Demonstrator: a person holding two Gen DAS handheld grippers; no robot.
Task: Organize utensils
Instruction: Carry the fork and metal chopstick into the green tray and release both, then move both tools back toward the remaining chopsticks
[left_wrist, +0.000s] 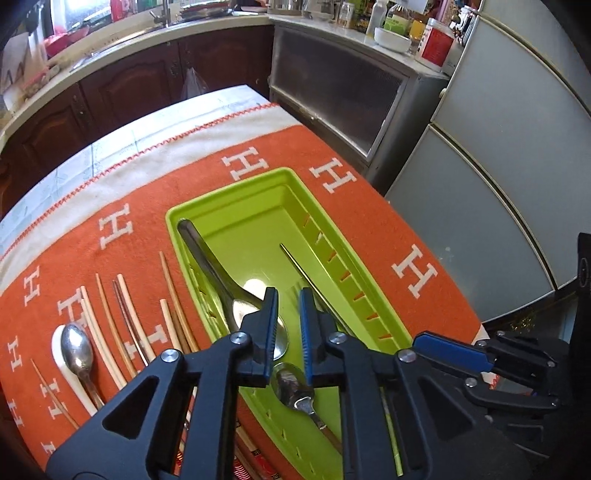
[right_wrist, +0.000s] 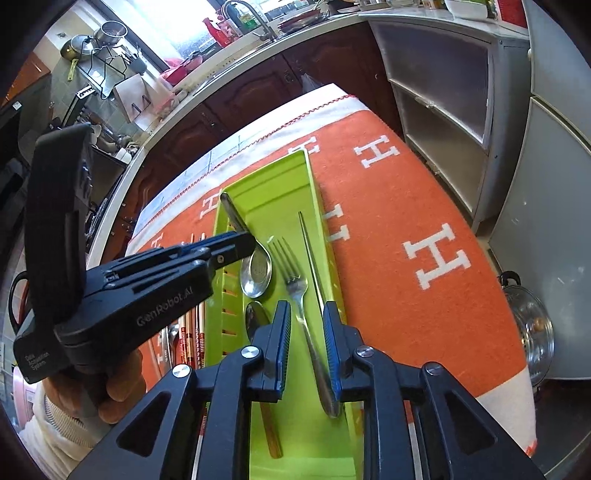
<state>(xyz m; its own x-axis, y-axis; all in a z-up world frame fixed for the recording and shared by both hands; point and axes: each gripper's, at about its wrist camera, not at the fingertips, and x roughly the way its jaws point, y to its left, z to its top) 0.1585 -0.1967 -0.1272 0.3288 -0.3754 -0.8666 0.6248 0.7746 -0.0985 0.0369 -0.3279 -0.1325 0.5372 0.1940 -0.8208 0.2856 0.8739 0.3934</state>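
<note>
fork, lengthwise in green tray, handle between slightly parted, non-gripping jaws of right gripper; left gripper likewise empty.

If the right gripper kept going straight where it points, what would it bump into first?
Probably the fork lying in the green tray; its handle runs between the right gripper and its open fingers, though depth is hard to judge.

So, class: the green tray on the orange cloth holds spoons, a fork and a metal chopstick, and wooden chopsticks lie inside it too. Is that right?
Not quite. The wooden chopsticks lie outside the green tray, on the orange cloth beside it, as the left wrist view shows. The rest stands.
</note>
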